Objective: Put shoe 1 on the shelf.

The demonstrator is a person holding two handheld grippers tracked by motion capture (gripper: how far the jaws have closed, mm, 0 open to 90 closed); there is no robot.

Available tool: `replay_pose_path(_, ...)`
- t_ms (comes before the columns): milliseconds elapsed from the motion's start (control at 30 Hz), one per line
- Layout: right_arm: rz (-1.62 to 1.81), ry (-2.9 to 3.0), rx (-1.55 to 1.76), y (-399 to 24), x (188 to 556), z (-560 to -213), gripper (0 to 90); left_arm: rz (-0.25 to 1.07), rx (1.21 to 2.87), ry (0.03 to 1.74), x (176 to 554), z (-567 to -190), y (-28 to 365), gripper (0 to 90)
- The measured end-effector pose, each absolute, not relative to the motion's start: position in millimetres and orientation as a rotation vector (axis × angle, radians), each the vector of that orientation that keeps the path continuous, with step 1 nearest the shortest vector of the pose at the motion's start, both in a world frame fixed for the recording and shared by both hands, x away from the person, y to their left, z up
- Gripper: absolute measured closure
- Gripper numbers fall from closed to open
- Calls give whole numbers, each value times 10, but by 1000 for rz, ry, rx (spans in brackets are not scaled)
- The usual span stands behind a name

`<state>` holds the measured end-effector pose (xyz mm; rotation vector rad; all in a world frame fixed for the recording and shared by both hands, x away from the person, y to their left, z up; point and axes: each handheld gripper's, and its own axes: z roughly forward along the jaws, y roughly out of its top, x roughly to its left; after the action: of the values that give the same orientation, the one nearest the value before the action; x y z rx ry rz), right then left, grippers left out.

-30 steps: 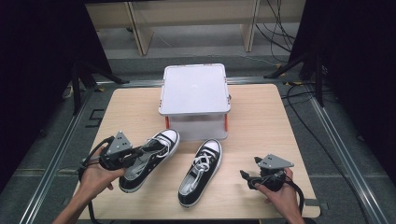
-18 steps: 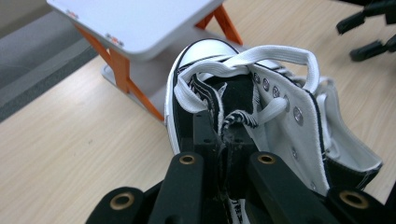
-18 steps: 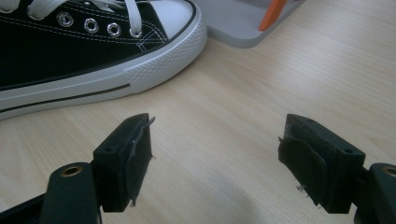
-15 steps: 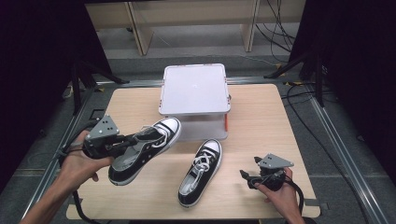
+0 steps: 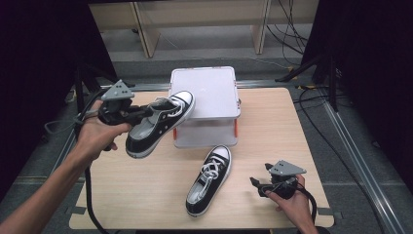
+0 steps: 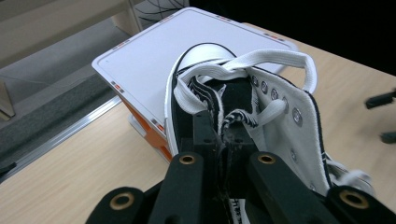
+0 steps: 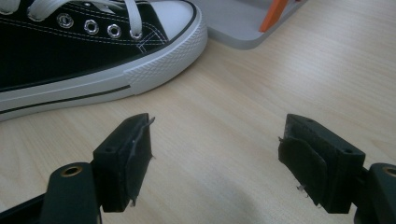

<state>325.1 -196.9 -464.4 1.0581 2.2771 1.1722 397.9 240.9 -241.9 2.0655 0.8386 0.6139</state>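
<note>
A black canvas sneaker (image 5: 158, 123) with white laces and toe cap hangs in the air at the left, toe toward the white lidded box (image 5: 207, 92). My left gripper (image 5: 139, 114) is shut on it, its jaws pinched on the tongue (image 6: 232, 122) inside the shoe's opening. The toe cap (image 6: 205, 52) hovers over the box lid (image 6: 154, 60). A second matching sneaker (image 5: 208, 178) lies on the table in front of the box. To its right my right gripper (image 5: 257, 186) rests low over the wood, open, nothing between its jaws; the sneaker's toe (image 7: 159, 32) lies just beyond its tips.
The wooden table (image 5: 272, 131) has bare room right of the box and at the front left. The box has orange latches (image 5: 235, 127) on its sides. Dark curtains, cables and a metal floor rail surround the table.
My left hand has lifted the sneaker off the table and carried it up and toward the box. The right gripper and the other sneaker have stayed put.
</note>
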Motion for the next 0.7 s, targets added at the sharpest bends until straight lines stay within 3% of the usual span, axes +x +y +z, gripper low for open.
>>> replay_pose_path(167,1172,2260,1035,-1981,3259,-4641,253,632,2105,875,4300,-2440,2295,863)
replay_pose_path(700,1180,2281,1030,-1966,3250,-4629,252,687,1973,1049,5136,-2463,1985,862)
